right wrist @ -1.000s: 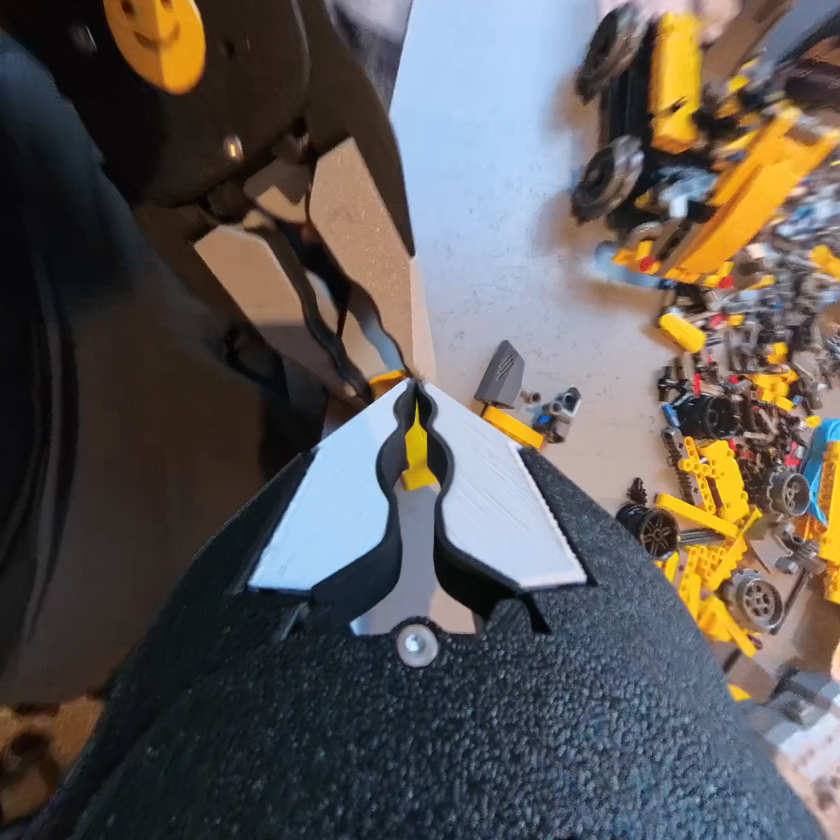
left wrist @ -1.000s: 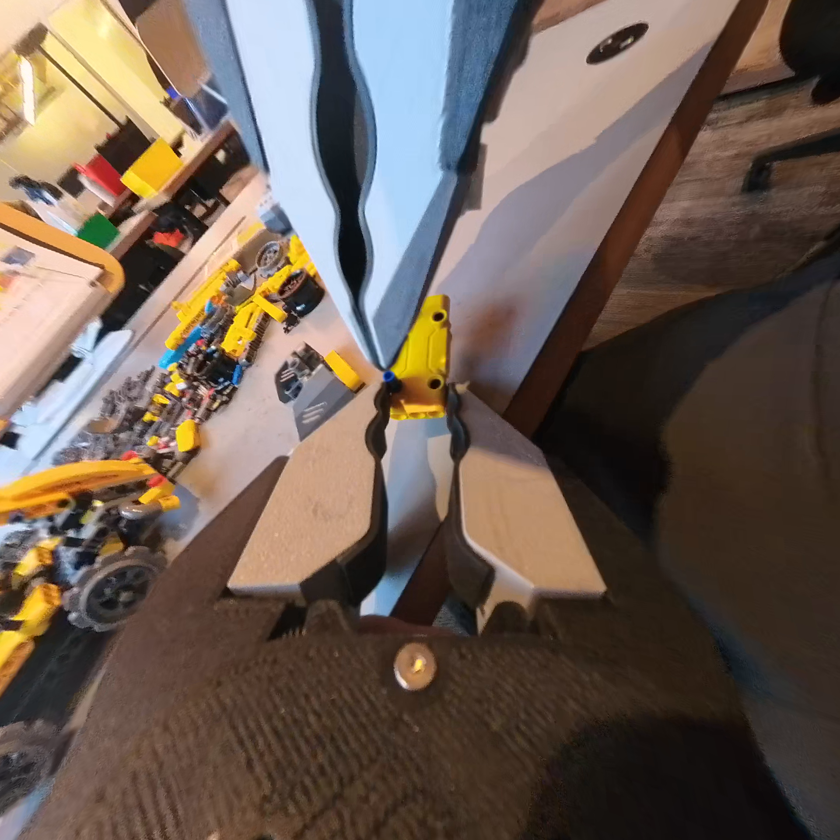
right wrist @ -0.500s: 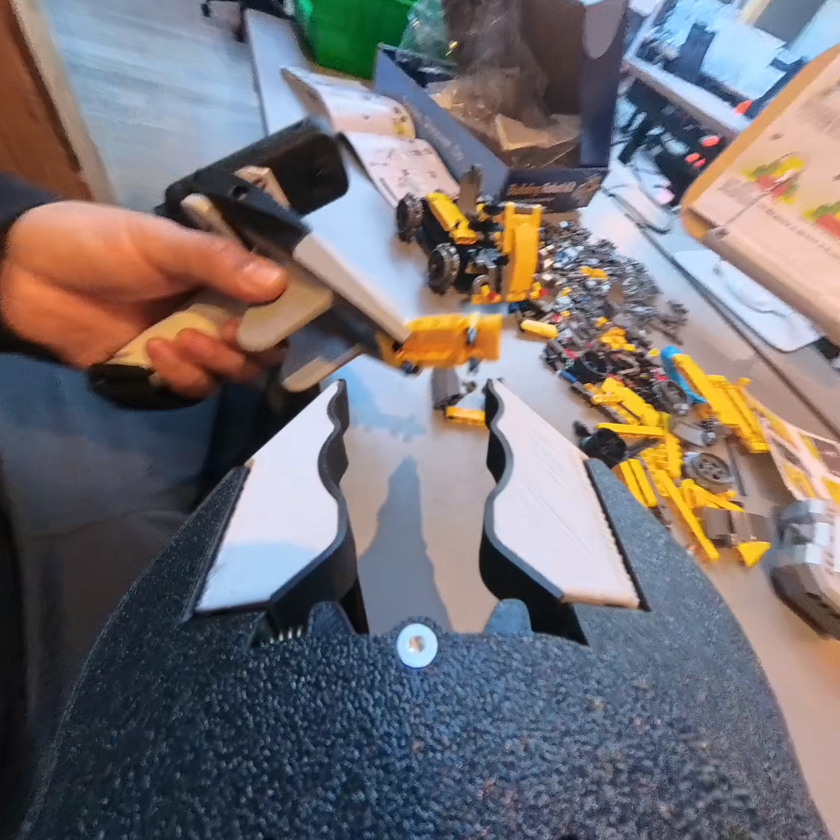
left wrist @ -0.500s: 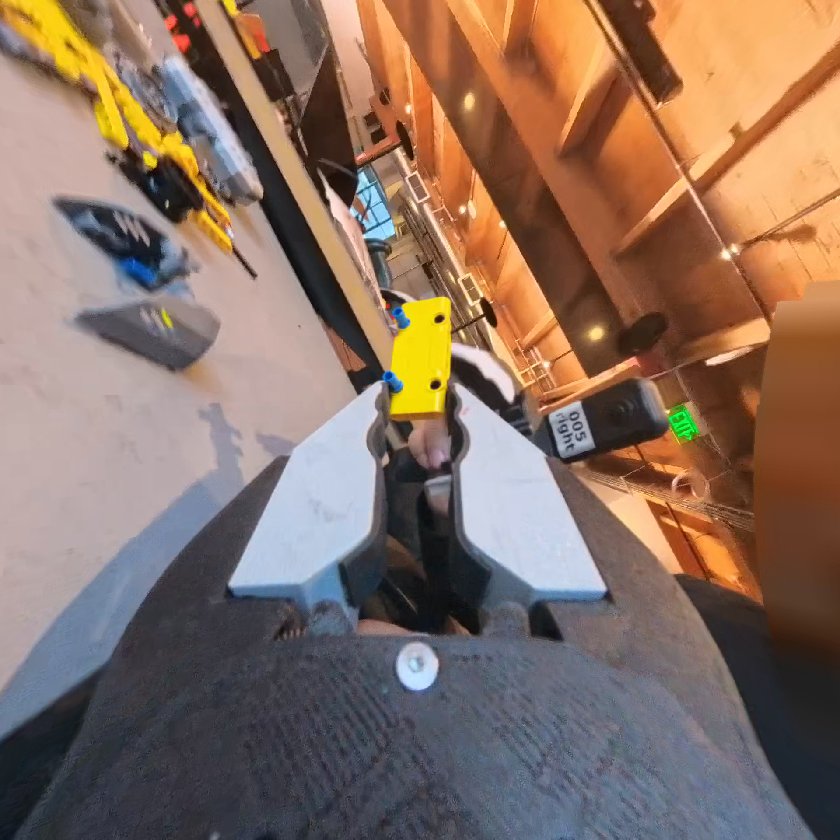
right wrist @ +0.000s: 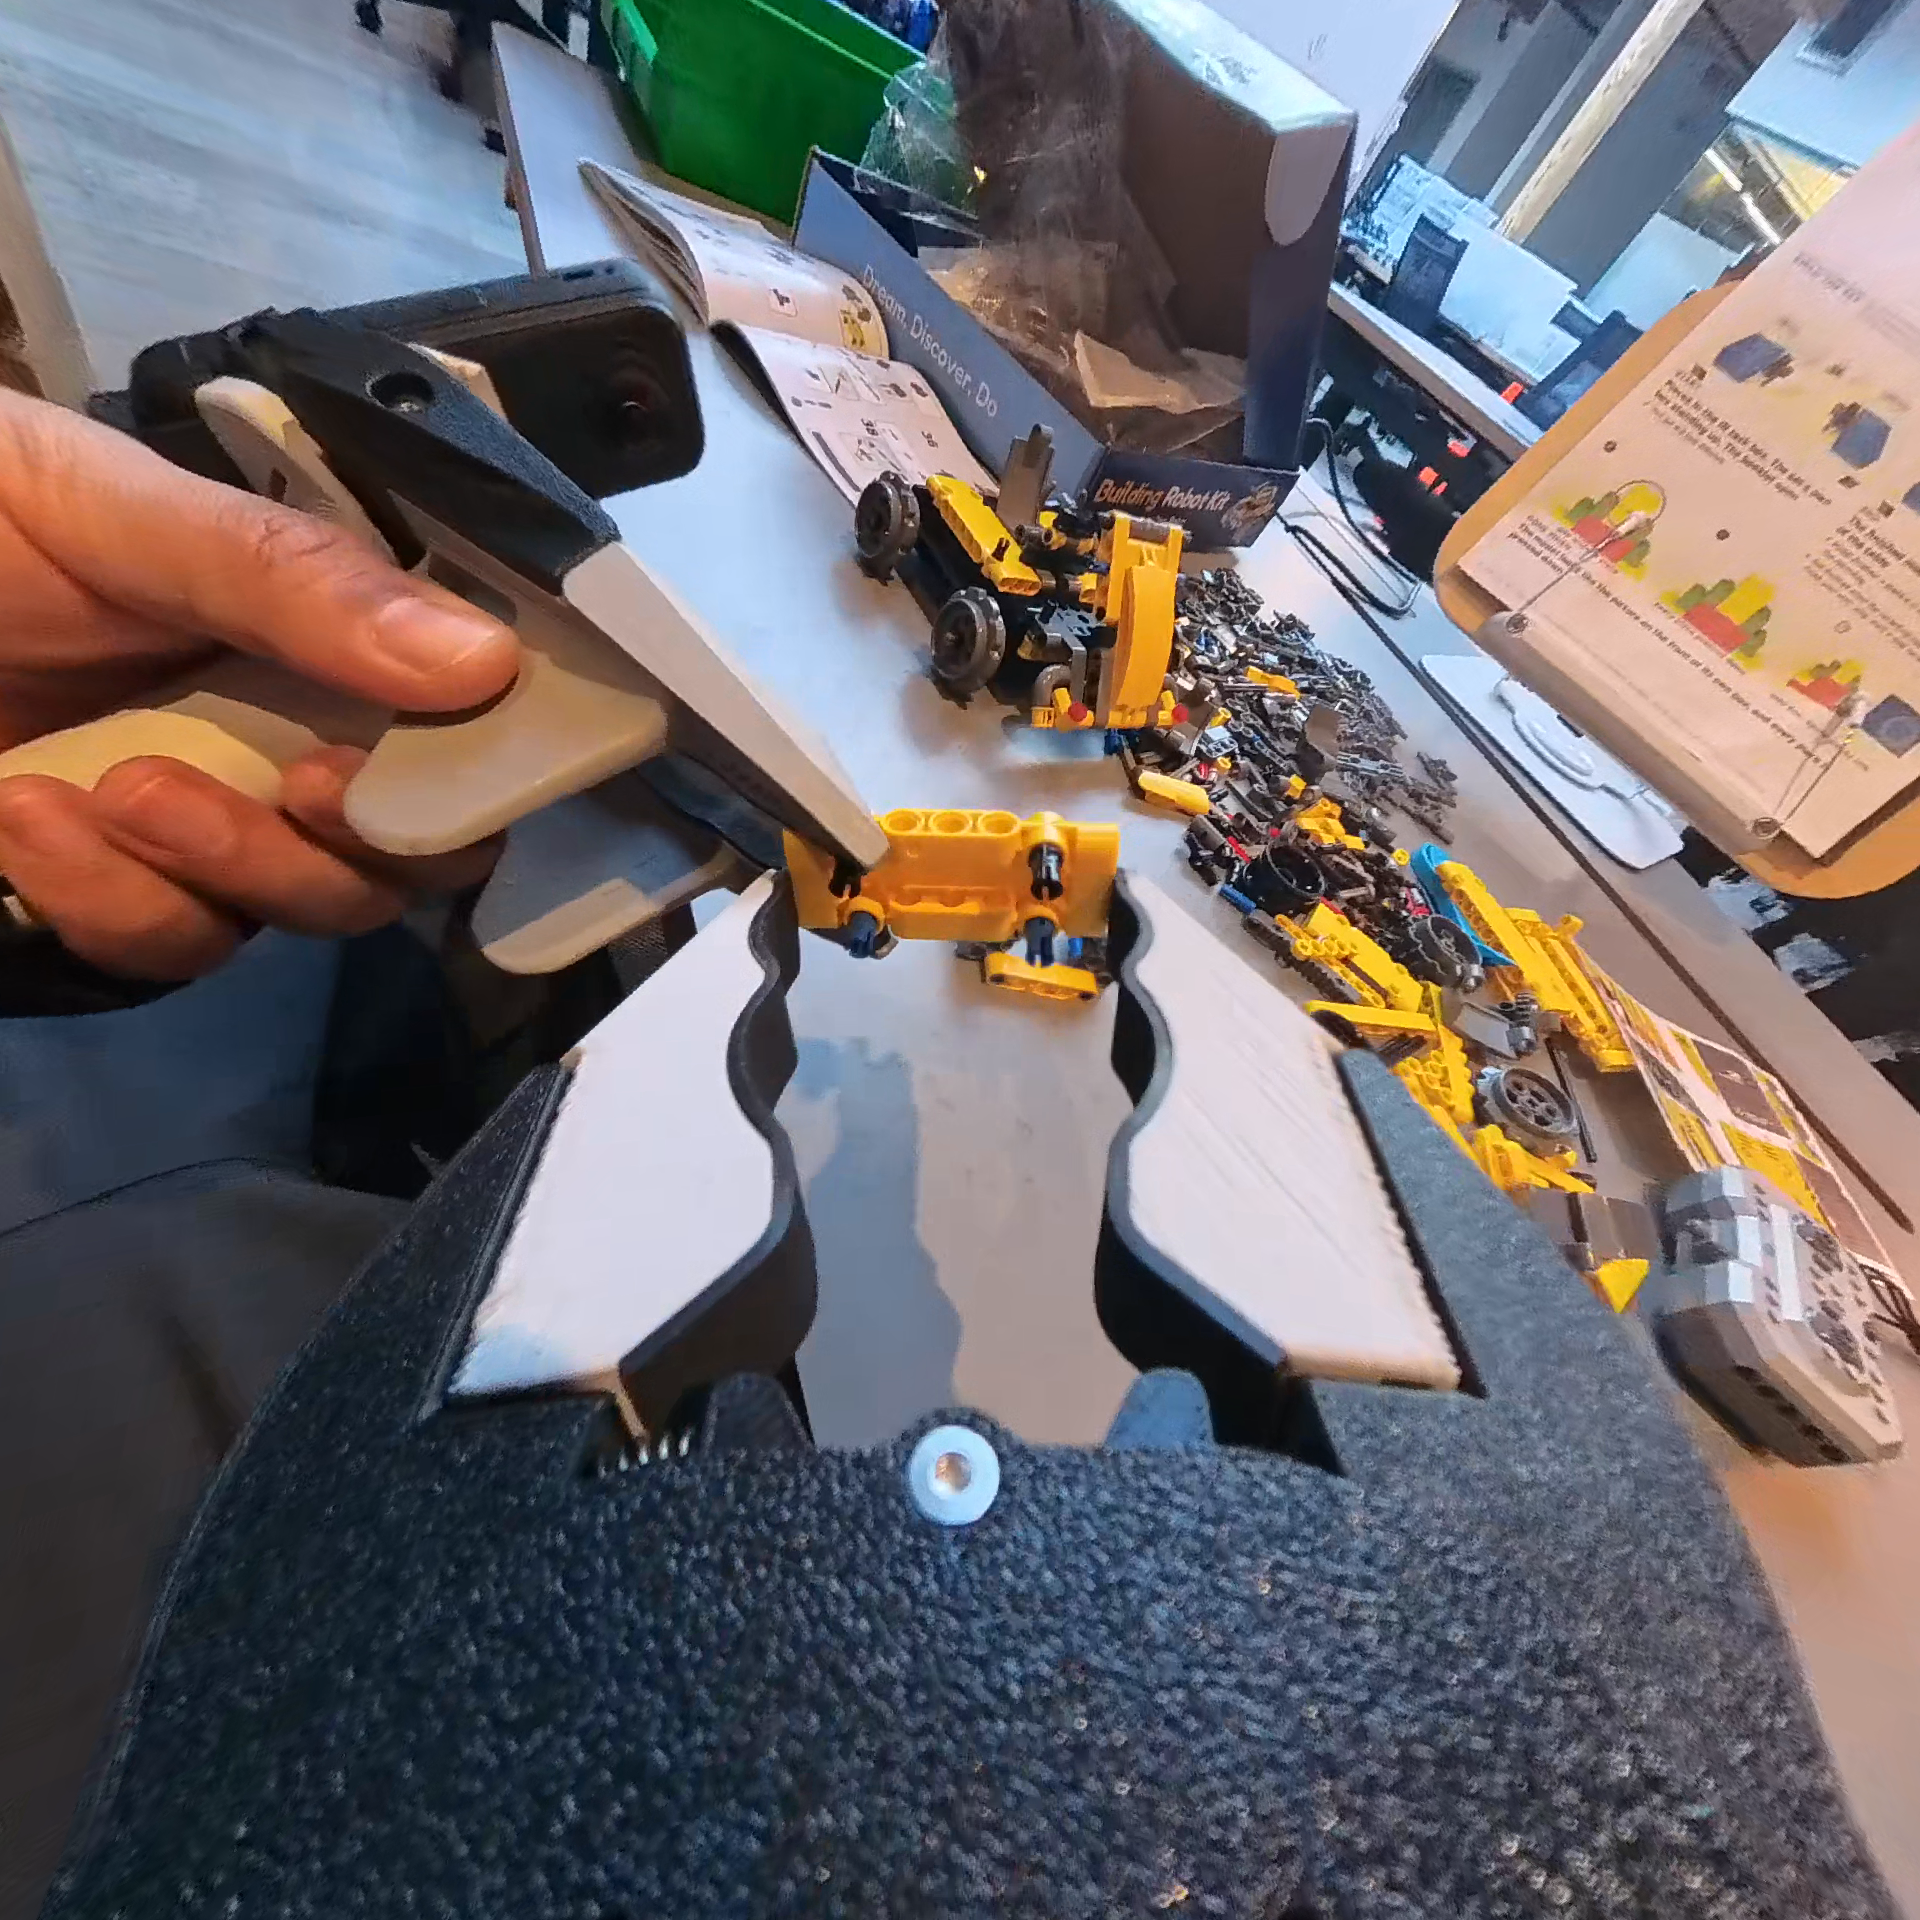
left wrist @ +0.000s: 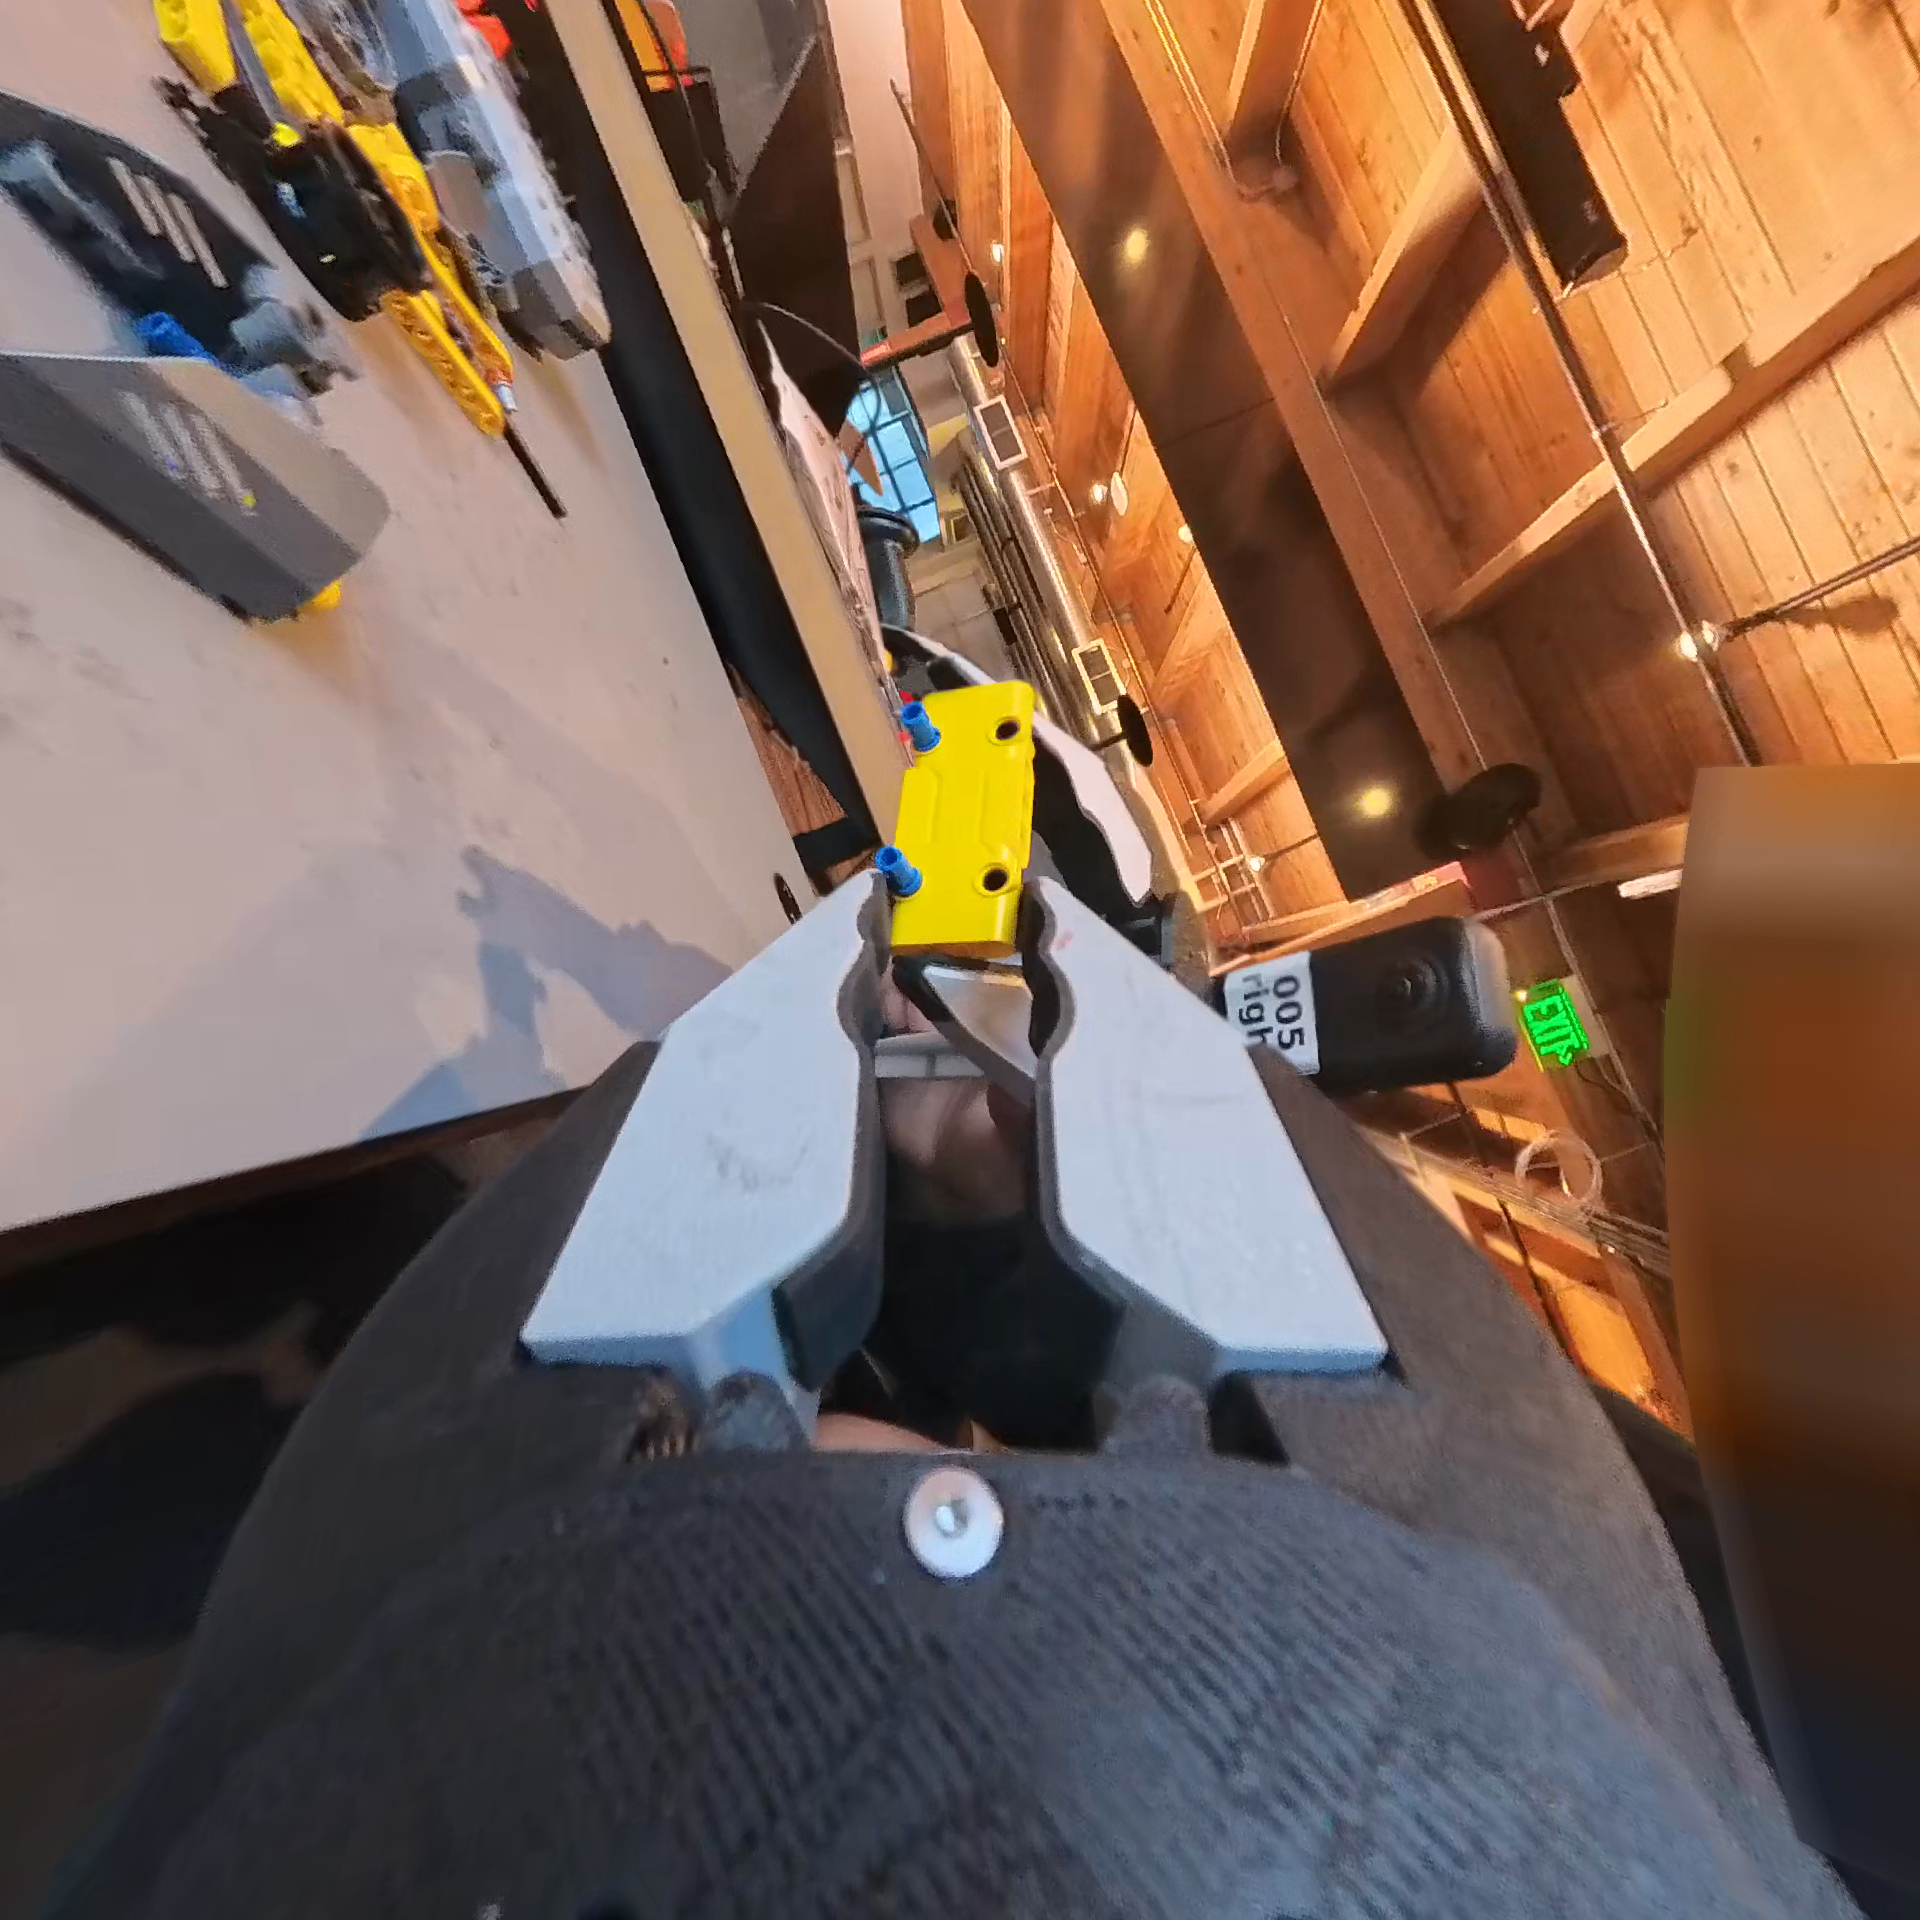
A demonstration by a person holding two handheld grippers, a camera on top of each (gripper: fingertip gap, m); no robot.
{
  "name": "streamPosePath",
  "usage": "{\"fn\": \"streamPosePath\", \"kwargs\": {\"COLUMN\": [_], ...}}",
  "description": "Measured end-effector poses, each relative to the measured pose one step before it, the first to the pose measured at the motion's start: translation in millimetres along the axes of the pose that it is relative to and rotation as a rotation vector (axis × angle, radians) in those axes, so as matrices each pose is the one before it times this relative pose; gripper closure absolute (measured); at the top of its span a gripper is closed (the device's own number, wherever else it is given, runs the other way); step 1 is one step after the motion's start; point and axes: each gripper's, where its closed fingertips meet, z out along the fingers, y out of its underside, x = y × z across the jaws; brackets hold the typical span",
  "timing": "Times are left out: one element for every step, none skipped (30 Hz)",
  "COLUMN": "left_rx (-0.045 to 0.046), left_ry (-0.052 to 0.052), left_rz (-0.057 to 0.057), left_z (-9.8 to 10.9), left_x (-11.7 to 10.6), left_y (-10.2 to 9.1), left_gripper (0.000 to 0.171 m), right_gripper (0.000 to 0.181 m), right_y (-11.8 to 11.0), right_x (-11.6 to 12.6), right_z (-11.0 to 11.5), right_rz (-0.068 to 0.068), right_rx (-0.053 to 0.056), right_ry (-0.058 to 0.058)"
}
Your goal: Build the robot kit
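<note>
Yellow piece: a yellow building-brick panel [left wrist: 966,821] with blue pins [left wrist: 918,724] sits pinched at the tips of the left claw [left wrist: 956,914], at the centre of the left wrist view, up off the surface [left wrist: 312,831].
Left claw: nearly closed, gripping the panel's near end; seen from the right wrist view, the same panel [right wrist: 951,871] sticks out from the left claw [right wrist: 831,831] at mid-frame, with black pins showing on this side.
Hand: a bare hand [right wrist: 187,675] at the left edge of the frame squeezes the left claw's pale trigger handle.
Right claw: the right claw [right wrist: 945,904] is spread wide and holds nothing; the panel hangs just beyond its tips, level with the gap. Touching or not, I can't tell.
Around it: a half-built yellow wheeled model [right wrist: 1039,603] in the upper middle, a scatter of yellow and black loose parts [right wrist: 1351,883] to the right, a grey motor block [right wrist: 1777,1320] at the right edge, an open instruction booklet [right wrist: 790,301] and a dark cardboard box [right wrist: 1195,312] towards the top.
</note>
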Motion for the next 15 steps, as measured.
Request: {"fn": "streamPosePath", "kwargs": {"left_rx": [0.00965,0.00672,0.00421,0.00162,-0.00259,-0.00676,-0.00949,-0.01185,-0.01251,-0.01382,-0.01464,-0.0208,-0.02635,-0.02612,-0.02659], "left_ry": [0.0,-0.0021,-0.0014,0.001,-0.0013,-0.0021,-0.0034,-0.0074,-0.0098,-0.0095,-0.0062,-0.0092,-0.0121,-0.012,-0.0168], "left_rz": [-0.0084,-0.0061,-0.0056,-0.0071,-0.0006,0.0106,0.0175,0.0201,0.0196,0.0199,0.0229,0.0271,0.0325,0.0385,0.0459], "left_z": [-0.86,-0.91,-0.72,-0.5,-0.22,-0.06,0.16,0.28,0.15,0.21,-0.2,-0.61,-1.09,-1.82,-2.62], "left_x": [-2.24,-2.25,-1.81,-1.14,-1.47,-1.5,-1.65,-1.93,-1.96,-1.55,-0.66,-0.85,-0.72,-0.54,-0.85], "left_y": [-1.0,-1.11,-1.06,-1.39,-1.14,-0.9,-0.56,-0.25,-0.28,-0.11,-0.34,0.28,1.15,1.28,1.75], "left_gripper": [0.148,0.148,0.148,0.148,0.148,0.148,0.148,0.148,0.146,0.143,0.139,0.132,0.127,0.122,0.119], "right_gripper": [0.122,0.122,0.122,0.122,0.122,0.122,0.122,0.122,0.122,0.122,0.122,0.122,0.122,0.122,0.122], "right_y": [1.55,1.42,1.19,0.58,0.75,1.15,1.34,1.88,1.67,0.83,0.75,1.09,0.81,1.06,1.13], "right_x": [-0.43,-0.55,-0.16,0.17,0.31,0.44,0.53,0.9,2.16,3.08,3.67,4.53,4.69,4.24,3.64], "right_z": [2.23,2.31,2.11,1.76,1.77,1.54,1.18,0.63,-0.29,-1.27,-1.81,-2.09,-2.07,-2.13,-1.97], "right_rz": [0.0047,0.0067,0.006,0.0031,0.0013,0.0022,0.0033,0.0059,0.0089,0.0132,0.0165,0.0176,0.0181,0.0216,0.0249], "right_rx": [-0.0011,-0.0017,-0.0016,0.0018,0.0002,-0.0013,-0.0017,-0.0037,-0.0011,0.0038,0.0026,-0.0009,0.001,0.0013,0.0024], "right_ry": [-0.0056,-0.0084,-0.0074,-0.0031,-0.001,-0.0003,0.0005,0.0023,0.0067,0.0079,0.0057,0.0055,0.0039,-0.0011,-0.0055]}}
